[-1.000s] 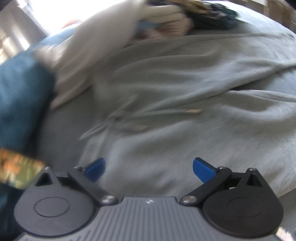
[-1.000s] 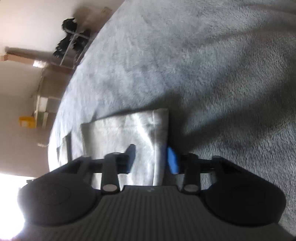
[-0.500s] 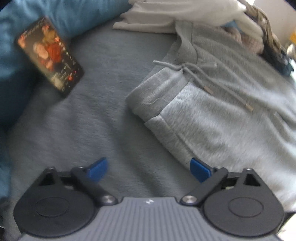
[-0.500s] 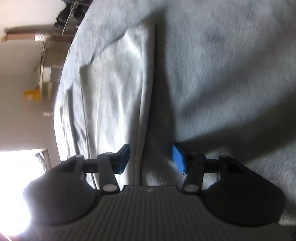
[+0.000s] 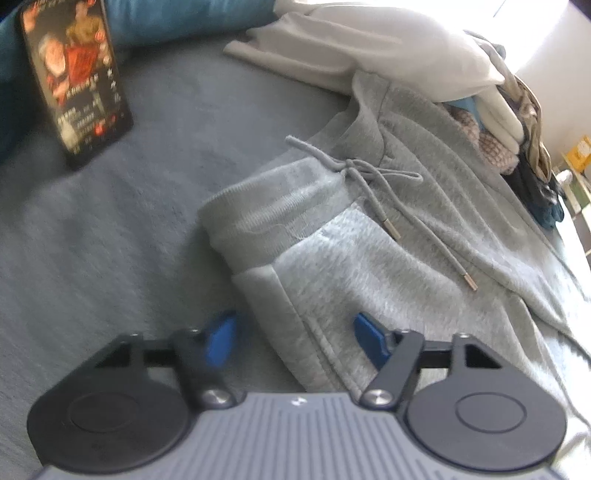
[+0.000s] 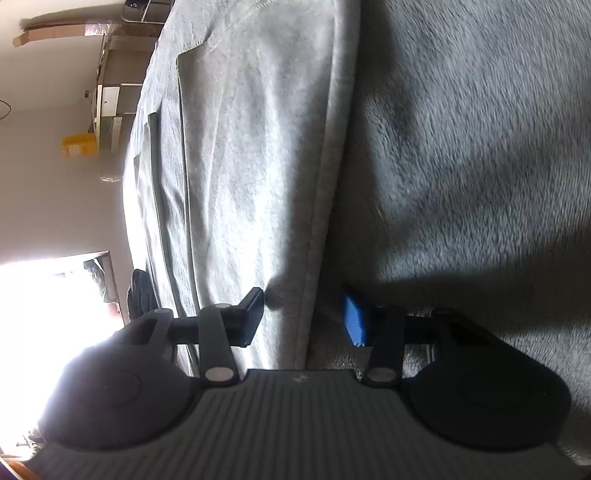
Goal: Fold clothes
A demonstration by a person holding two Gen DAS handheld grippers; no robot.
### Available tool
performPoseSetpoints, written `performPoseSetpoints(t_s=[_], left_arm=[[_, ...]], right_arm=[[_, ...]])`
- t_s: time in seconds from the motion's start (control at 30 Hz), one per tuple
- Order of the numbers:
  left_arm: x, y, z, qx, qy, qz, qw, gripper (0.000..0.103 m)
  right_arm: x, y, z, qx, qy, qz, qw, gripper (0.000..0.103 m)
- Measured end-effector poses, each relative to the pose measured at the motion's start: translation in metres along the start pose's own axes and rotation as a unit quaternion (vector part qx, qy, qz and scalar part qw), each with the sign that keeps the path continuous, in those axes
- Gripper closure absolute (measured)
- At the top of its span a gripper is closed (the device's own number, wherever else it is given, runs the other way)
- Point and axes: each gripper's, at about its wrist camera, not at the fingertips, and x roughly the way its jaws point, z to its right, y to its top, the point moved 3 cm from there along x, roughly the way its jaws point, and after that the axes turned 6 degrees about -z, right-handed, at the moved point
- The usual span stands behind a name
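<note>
Grey sweatpants [image 5: 369, 266] lie flat on a grey fleece blanket [image 5: 110, 240], their drawstring [image 5: 388, 192] loose over the waistband. My left gripper [image 5: 295, 341] points down at the pants' side seam just below the waistband. Its jaws are closing, with the seam edge between the blue pads [image 5: 367, 338] and a gap still showing on both sides. In the right wrist view the pants' leg [image 6: 251, 147] runs away from me. My right gripper [image 6: 304, 321] straddles the leg's long edge, its jaws closing and not pressing the cloth.
A dark printed card or phone [image 5: 74, 81] leans against a blue pillow [image 5: 177, 18] at the far left. A white garment [image 5: 369, 48] and a heap of other clothes [image 5: 517, 129] lie beyond the waistband. Shelves and a yellow box [image 6: 79, 146] stand past the bed.
The left gripper swung from over the pants to their waistband side, rolled, and narrowed around the seam. The right gripper slid up along the leg's edge, and its jaws narrowed a little.
</note>
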Motion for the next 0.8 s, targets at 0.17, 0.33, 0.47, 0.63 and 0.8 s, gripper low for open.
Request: performPoseSetpoints(t_s=[0.17,0.33,0.47,0.63,0.8], left_arm=[[0.004,0.001,0.003,0.007,-0.003,0.004,1.0000,0.060],[0.000,0.005,0.001,-0.011,-0.005,0.005,0.9999,0.085],[-0.010,0.009,0.005,-0.015,-0.004,0.020,0.9997,0.091],[-0.025,0.017,0.016,-0.017,-0.015,0.048,0.9986,0.093],[-0.042,0.028,0.026,-0.023,-0.029,0.079,0.9962,0.094]], right_arm=[[0.005,-0.002,-0.002,-0.005,-0.002,-0.011,1.000,0.073],[0.014,-0.007,-0.012,-0.032,-0.017,-0.018,0.999,0.098],[0.013,-0.005,-0.030,-0.046,-0.003,-0.004,0.999,0.100],[0.019,0.005,-0.074,-0.075,0.034,0.000,0.997,0.100],[0.033,0.019,-0.127,-0.112,0.071,-0.006,0.991,0.100]])
